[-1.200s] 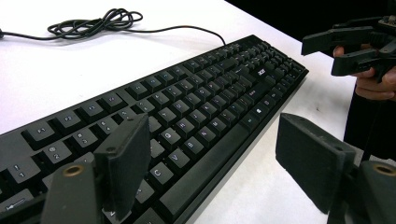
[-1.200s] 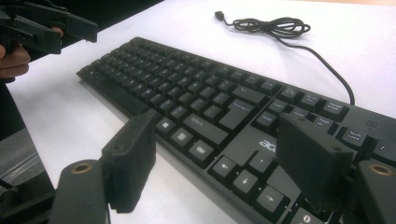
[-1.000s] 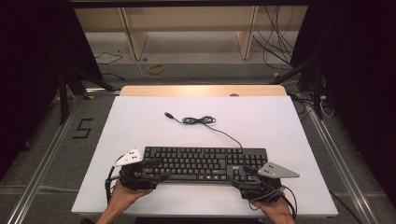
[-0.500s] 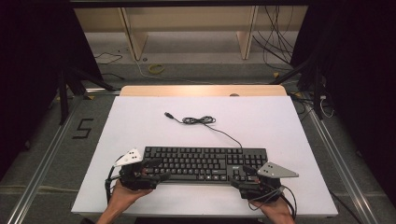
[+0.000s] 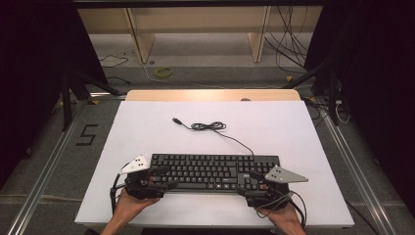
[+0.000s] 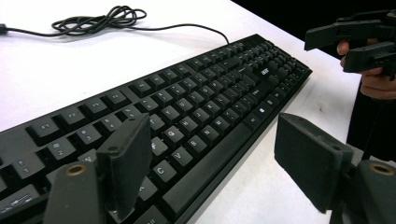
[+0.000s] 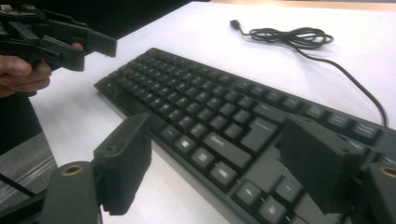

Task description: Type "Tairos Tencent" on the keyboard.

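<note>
A black keyboard lies near the front edge of the white table. Its thin black cable runs back to a loose coil and ends in a plug. My left gripper is at the keyboard's left end and is open. In the left gripper view the keyboard has its front edge between the jaws of the left gripper. My right gripper is open at the right end. In the right gripper view the keyboard likewise has its front edge between the jaws of the right gripper.
A wooden strip borders the table's far edge, with shelving and floor cables beyond. A "5" mark is on the floor at the left. Bare white surface lies all around the cable coil.
</note>
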Available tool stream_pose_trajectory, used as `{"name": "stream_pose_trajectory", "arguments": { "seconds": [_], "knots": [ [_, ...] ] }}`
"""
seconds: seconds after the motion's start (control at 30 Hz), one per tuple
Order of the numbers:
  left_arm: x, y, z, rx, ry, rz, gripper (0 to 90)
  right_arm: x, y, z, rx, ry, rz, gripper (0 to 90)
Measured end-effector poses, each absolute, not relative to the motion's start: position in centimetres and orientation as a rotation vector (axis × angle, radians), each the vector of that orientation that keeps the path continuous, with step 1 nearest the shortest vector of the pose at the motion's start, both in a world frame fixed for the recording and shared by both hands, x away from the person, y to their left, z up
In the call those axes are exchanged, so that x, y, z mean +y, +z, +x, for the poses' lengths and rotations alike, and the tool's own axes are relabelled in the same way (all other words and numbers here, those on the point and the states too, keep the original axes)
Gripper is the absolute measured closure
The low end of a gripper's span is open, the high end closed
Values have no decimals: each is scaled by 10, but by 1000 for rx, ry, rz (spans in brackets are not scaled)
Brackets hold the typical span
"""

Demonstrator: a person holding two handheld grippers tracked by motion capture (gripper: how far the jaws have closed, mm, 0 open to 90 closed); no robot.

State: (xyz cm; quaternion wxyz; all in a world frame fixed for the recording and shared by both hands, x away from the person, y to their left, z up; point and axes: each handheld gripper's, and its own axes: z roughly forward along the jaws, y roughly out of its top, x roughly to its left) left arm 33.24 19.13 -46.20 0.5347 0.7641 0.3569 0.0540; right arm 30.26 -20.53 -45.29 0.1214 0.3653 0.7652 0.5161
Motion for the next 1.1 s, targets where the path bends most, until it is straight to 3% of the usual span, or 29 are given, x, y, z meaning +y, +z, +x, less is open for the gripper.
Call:
{"name": "stream_pose_trajectory", "arguments": {
  "seconds": [0.73,1.1],
  "knots": [
    [203,-459,336,970,170,1830,330,-155,-443,338,2354,1463,988,309],
    [210,-459,339,1005,176,1852,410,-123,-440,356,2407,1459,935,371]
  ]
}}
